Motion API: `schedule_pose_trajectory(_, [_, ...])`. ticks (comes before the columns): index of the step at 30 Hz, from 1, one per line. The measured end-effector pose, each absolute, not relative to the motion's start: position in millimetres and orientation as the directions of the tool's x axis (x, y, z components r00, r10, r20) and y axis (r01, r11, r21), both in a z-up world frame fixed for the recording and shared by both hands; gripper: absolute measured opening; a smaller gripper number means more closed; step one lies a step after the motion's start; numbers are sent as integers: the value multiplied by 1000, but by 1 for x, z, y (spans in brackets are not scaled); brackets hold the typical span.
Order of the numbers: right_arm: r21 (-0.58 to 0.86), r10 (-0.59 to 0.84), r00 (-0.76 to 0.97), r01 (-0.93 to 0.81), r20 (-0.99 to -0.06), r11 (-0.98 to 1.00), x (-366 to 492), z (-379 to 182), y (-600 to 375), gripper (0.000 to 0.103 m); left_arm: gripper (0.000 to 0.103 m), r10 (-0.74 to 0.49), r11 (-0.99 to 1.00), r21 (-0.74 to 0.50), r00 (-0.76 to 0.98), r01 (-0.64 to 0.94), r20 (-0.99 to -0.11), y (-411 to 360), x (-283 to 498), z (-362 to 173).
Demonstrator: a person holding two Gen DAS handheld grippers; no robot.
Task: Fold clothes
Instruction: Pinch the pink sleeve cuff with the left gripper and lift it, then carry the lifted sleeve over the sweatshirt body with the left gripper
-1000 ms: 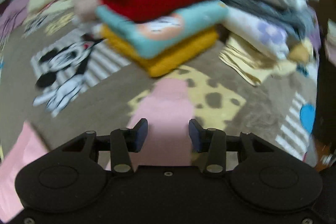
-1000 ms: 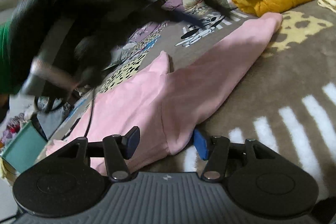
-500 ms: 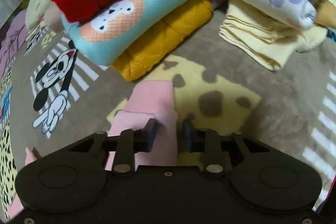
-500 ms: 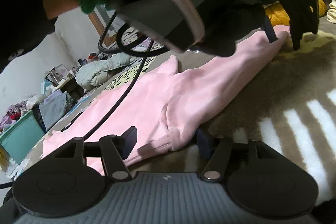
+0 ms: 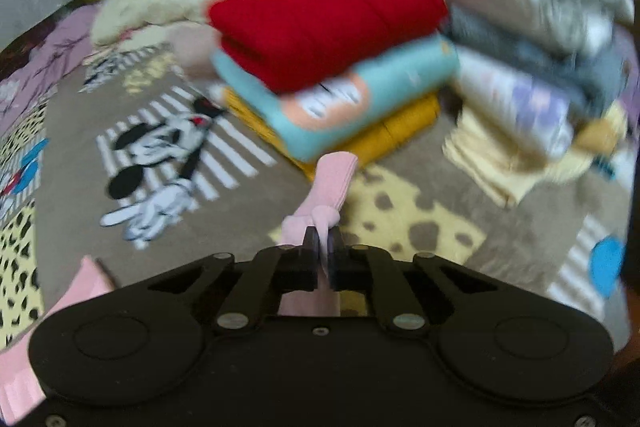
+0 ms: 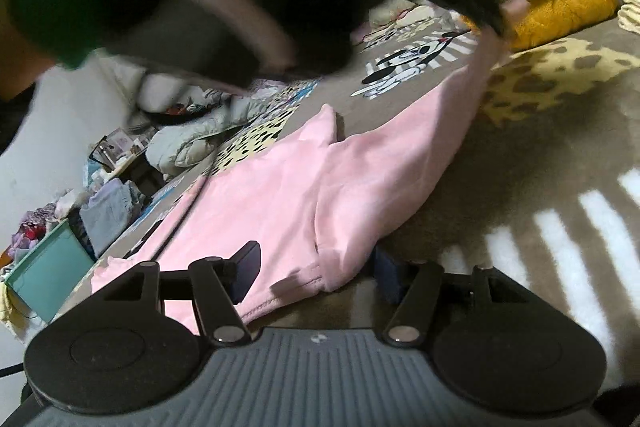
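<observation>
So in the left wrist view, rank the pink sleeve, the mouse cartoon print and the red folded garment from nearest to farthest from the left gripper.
1. pink sleeve: pinched in the left gripper.
2. mouse cartoon print: on the blanket, ahead left.
3. red folded garment: top of the stack, farthest back.

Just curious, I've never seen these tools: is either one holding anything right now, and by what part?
The left gripper pinches the pink garment near its sleeve end. The right gripper is open around the hem, not gripping.
</observation>
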State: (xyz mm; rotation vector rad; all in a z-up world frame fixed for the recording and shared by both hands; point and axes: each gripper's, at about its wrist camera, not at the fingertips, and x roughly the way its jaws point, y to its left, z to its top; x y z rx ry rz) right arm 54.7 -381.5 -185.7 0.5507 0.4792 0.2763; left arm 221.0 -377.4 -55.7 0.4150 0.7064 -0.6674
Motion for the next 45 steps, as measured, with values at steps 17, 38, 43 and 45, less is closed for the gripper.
schedule_pose_trajectory(17, [293,312,865,-203,-394,934,55,-167,-332,60,3,-507,860,-209,738,465,-445,-114,197,39])
schedule_pose_trajectory(38, [-91,338,864,-397,-374,913,38,-155,-269,27,3,-339,913,-372,817,167,-466,56,164,-45])
schedule_pose_trajectory(43, [-134,361,851,-437,-383,889,35,-156,-258,27,2,-324,915,-379,814,140,-482,65,161,-64])
schedule_pose_trajectory(45, [-128,366,845,-443,-391,887,36,-157,-257,27,2,-318,915,-381,813,130,-488,69,159,-72])
